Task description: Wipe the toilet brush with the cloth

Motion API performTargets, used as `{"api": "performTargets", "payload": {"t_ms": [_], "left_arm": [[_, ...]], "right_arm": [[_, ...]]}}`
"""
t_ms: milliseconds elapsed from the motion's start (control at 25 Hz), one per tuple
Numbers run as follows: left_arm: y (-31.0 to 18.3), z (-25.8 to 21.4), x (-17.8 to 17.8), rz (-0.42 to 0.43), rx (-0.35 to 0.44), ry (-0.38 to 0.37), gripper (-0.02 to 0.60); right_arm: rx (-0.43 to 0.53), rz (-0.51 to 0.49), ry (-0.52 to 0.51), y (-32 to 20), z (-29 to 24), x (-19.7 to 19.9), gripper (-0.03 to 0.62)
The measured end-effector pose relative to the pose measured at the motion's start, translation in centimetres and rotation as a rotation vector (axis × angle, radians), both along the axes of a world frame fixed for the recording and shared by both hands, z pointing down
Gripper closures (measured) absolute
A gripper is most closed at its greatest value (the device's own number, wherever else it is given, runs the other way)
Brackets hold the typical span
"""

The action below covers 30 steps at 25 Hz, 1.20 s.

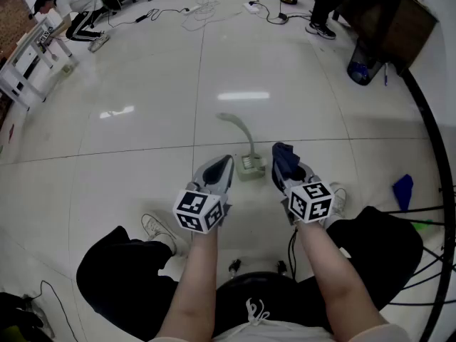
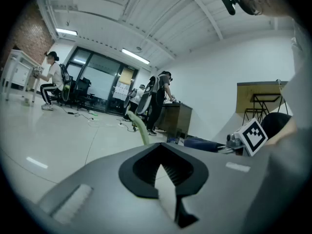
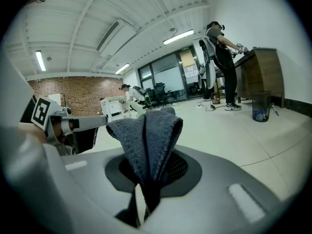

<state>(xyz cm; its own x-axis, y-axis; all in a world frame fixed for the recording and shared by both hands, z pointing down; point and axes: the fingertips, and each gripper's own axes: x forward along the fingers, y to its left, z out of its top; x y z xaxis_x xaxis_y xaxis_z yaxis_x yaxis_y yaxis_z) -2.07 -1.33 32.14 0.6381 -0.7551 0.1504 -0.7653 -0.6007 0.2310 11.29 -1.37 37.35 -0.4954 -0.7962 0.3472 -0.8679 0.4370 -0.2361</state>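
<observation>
head view: the person sits over a pale tiled floor, forearms reaching forward, one gripper in each hand. the toilet brush stands on the floor just ahead of and between the two grippers, its pale green handle curving up and away to the left. neither gripper touches it.

the left gripper points towards the brush's base from the left. in the left gripper view its jaws stand slightly apart, a narrow wedge of floor showing between the black pads, and nothing is between them. the green handle rises just beyond the tips.

the right gripper sits just to the right of the brush, pinching the cloth, a dark blue-grey knitted piece. in the right gripper view the jaws are pressed onto the cloth, which stands up from them in a folded bunch (its lower end disappears down into the gap). the cloth is near the brush but apart from it.

a blue bin stands well away at the upper right, beside a brown desk.
</observation>
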Motion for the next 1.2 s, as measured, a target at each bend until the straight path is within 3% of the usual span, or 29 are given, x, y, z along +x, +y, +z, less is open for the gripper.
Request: {"api": "performTargets", "payload": {"t_ms": [240, 360, 520, 680, 920, 1040, 1200], "left_arm": [[-3.1, 7.4, 0.7, 0.039, -0.116, 0.004, 0.575], [-3.4, 11.8, 0.9, 0.06, -0.208, -0.002, 0.575], [-5.6, 15.8, 1.4, 0.084, -0.258, 0.008, 0.575], [-6.7, 19.6, 2.3, 0.13, -0.307, 0.01, 0.575], [-8.5, 22.5, 3.3, 0.148, -0.342, -0.017, 0.575], [-8.8, 22.6, 3.1, 0.145, -0.343, 0.018, 0.575], [-8.8, 22.6, 3.1, 0.152, -0.335, -0.003, 0.575]], "right_arm": [[-0.052, -0.194, -0.021, -2.2, 5.8, -3.8, 0.53], [-0.142, -0.309, -0.062, -0.4, 10.5, -6.6, 0.53], [-0.265, -0.409, -0.058, 0.9, 16.9, -9.3, 0.53], [-0.345, -0.43, -0.101, 0.9, 20.9, -10.8, 0.531], [-0.372, -0.498, -0.156, -1.8, 23.0, -11.9, 0.531], [-0.392, -0.471, -0.187, -2.8, 23.8, -11.9, 0.531], [-0.454, -0.393, -0.227, -3.3, 24.8, -10.7, 0.531]]}}
